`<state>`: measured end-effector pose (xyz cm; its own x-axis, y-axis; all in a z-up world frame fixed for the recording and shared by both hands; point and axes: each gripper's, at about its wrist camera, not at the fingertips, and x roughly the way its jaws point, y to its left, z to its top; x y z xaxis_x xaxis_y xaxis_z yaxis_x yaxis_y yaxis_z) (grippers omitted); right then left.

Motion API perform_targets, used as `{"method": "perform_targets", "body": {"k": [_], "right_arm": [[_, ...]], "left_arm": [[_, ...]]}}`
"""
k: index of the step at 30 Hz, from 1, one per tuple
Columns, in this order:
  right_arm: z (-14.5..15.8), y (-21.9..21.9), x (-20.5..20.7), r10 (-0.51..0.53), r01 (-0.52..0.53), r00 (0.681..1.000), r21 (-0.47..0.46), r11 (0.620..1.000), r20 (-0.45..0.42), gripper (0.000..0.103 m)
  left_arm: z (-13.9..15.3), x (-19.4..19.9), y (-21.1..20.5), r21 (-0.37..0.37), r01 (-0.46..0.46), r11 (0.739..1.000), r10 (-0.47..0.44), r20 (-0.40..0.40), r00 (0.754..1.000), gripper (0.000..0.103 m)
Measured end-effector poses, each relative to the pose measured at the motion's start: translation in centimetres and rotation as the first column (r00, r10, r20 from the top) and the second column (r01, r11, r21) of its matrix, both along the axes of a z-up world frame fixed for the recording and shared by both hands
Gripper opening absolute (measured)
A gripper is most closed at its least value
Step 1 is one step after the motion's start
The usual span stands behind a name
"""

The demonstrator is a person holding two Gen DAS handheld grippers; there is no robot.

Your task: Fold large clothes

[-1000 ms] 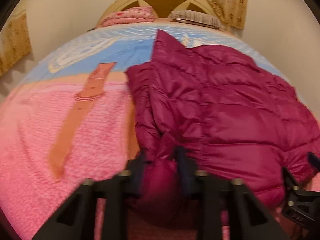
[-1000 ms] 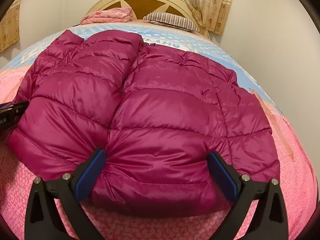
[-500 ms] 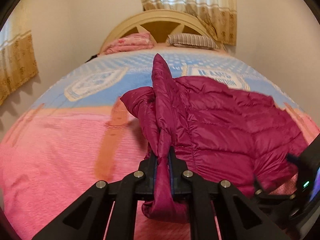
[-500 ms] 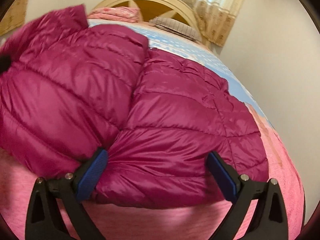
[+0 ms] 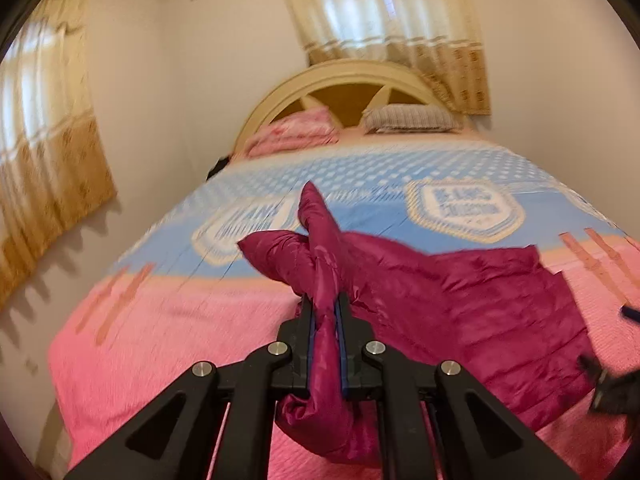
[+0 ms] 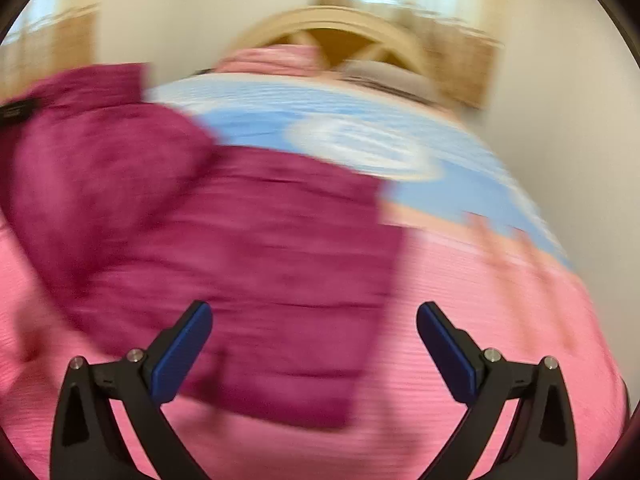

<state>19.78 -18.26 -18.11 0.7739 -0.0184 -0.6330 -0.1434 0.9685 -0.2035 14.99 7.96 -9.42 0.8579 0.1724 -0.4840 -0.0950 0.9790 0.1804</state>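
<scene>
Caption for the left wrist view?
Left gripper pinches a fold of the magenta jacket above the pink bedspread.

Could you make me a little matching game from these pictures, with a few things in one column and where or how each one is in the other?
Things:
1. left gripper
2. right gripper
3. puffy magenta jacket
4. striped pillow

Place or state:
A. lying at the headboard, beside a pink pillow
B. jaws standing wide apart, nothing between the pads
C. partly lifted off the pink and blue bedspread
D. shut on a fold of fabric

Pairs: 1-D, 2-B, 3-C, 4-A
</scene>
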Motion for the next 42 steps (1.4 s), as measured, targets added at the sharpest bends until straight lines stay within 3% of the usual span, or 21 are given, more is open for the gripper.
{"method": "perform_targets", "body": {"k": [5, 9, 13, 17, 20, 23, 26, 27, 28, 30, 32, 33, 36, 38, 40, 42], "right_arm": [[-0.4, -10.7, 1.0, -0.222, 0.222, 0.975, 0.019, 0.975, -0.001, 0.103], [-0.9, -17.3, 0.1, -0.351, 0.351, 0.936, 0.037, 0.936, -0.007, 0.103], [-0.8, -19.2, -0.9, -0.418, 0.418, 0.908, 0.053, 0.907, -0.019, 0.103], [-0.8, -19.4, -1.0, -0.443, 0.445, 0.896, 0.056, 0.894, -0.033, 0.103], [-1.2, -20.3, -0.9, -0.444, 0.446, 0.895, 0.052, 0.893, -0.052, 0.103], [-1.8, -20.9, -0.7, -0.448, 0.452, 0.891, 0.054, 0.89, -0.069, 0.103], [-2.0, -21.2, -0.5, -0.451, 0.456, 0.889, 0.055, 0.888, -0.082, 0.103], [-1.8, -21.3, -0.4, -0.451, 0.456, 0.889, 0.057, 0.888, -0.08, 0.103], [-1.5, -21.3, -0.3, -0.451, 0.456, 0.889, 0.061, 0.888, -0.077, 0.103], [-1.0, -21.2, 0.1, -0.454, 0.458, 0.889, 0.067, 0.887, -0.066, 0.103], [0.4, -20.7, 0.5, -0.449, 0.452, 0.892, 0.088, 0.888, -0.054, 0.103], [0.8, -20.4, 0.9, -0.444, 0.447, 0.895, 0.096, 0.889, -0.052, 0.103], [4.0, -17.6, 2.4, -0.4, 0.398, 0.916, 0.116, 0.91, -0.01, 0.097], [6.4, -15.0, 3.5, -0.351, 0.344, 0.936, 0.148, 0.927, 0.022, 0.094], [8.7, -11.9, 4.7, -0.303, 0.29, 0.951, 0.159, 0.944, 0.064, 0.092], [10.7, -8.6, 6.0, -0.257, 0.237, 0.961, 0.176, 0.955, 0.098, 0.091]], "left_arm": [[1.4, 0.7, -7.9, 0.097, 0.118, 0.988, -0.123, 0.048, 0.991, 0.008], [0.3, 1.7, -15.5, 0.179, 0.232, 0.956, -0.242, 0.038, 0.97, 0.008], [-2.8, 2.6, -21.7, 0.267, 0.322, 0.908, -0.332, -0.005, 0.943, 0.008], [-7.9, 3.0, -26.7, 0.382, 0.396, 0.835, -0.396, -0.083, 0.914, 0.008], [-11.5, 3.1, -28.7, 0.431, 0.446, 0.784, -0.424, -0.152, 0.893, 0.009], [-12.2, 1.9, -29.4, 0.474, 0.449, 0.758, -0.439, -0.138, 0.888, 0.014], [-9.7, 0.3, -29.2, 0.435, 0.468, 0.769, -0.468, -0.114, 0.876, 0.028], [-8.5, -0.7, -29.0, 0.429, 0.472, 0.77, -0.485, -0.087, 0.87, 0.046], [-7.6, -1.5, -28.9, 0.432, 0.467, 0.772, -0.492, -0.06, 0.869, 0.078], [-4.8, -3.0, -27.6, 0.392, 0.461, 0.796, -0.51, 0.025, 0.86, 0.102], [-3.2, -3.0, -26.1, 0.354, 0.434, 0.829, -0.483, 0.06, 0.874, 0.102], [-2.7, -2.4, -25.1, 0.35, 0.4, 0.847, -0.447, 0.063, 0.892, 0.102], [-1.8, 0.4, -20.6, 0.326, 0.234, 0.916, -0.273, 0.078, 0.959, 0.102], [-1.7, 3.0, -17.1, 0.288, 0.103, 0.952, -0.124, 0.056, 0.991, 0.102], [-1.7, 5.6, -13.2, 0.225, -0.045, 0.973, 0.038, 0.037, 0.999, 0.102], [-1.9, 7.5, -10.3, 0.172, -0.153, 0.973, 0.153, 0.011, 0.988, 0.102]]}}
